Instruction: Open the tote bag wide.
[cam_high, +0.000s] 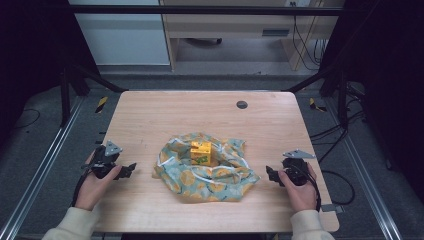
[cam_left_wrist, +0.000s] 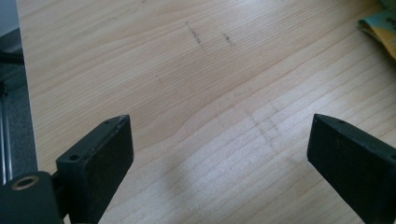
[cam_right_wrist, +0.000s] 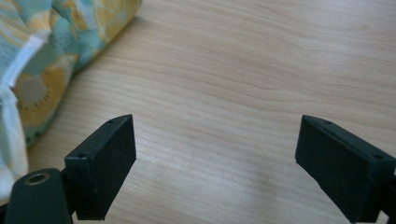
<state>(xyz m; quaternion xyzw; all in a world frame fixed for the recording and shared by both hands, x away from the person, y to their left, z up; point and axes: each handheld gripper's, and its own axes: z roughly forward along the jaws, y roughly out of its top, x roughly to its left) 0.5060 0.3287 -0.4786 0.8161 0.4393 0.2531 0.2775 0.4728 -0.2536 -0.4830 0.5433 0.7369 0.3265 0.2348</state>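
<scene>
Left gripper view looked along two black jaws spread wide with bare wood grain between them; the left gripper (cam_left_wrist: 219, 140) held nothing, and a corner of the patterned cloth (cam_left_wrist: 380, 28) showed at the upper right. Right gripper view showed the right gripper (cam_right_wrist: 217, 142) with its jaws equally far apart over bare tabletop, pinching nothing, with the cloth's folds bunched close at the left. From the high view, the cloth (cam_high: 220, 177), teal with orange citrus slices, lay crumpled in the middle of the wooden table (cam_high: 165, 115), nearer the person's edge. A small yellow box (cam_high: 200, 152) sat upright in the hollow of the cloth. The left gripper (cam_high: 131, 169) rested left of the cloth, a little apart from it; the right gripper (cam_high: 270, 173) rested just right of the cloth. A dark round cap (cam_high: 242, 104) sat in the table beyond the cloth.
</scene>
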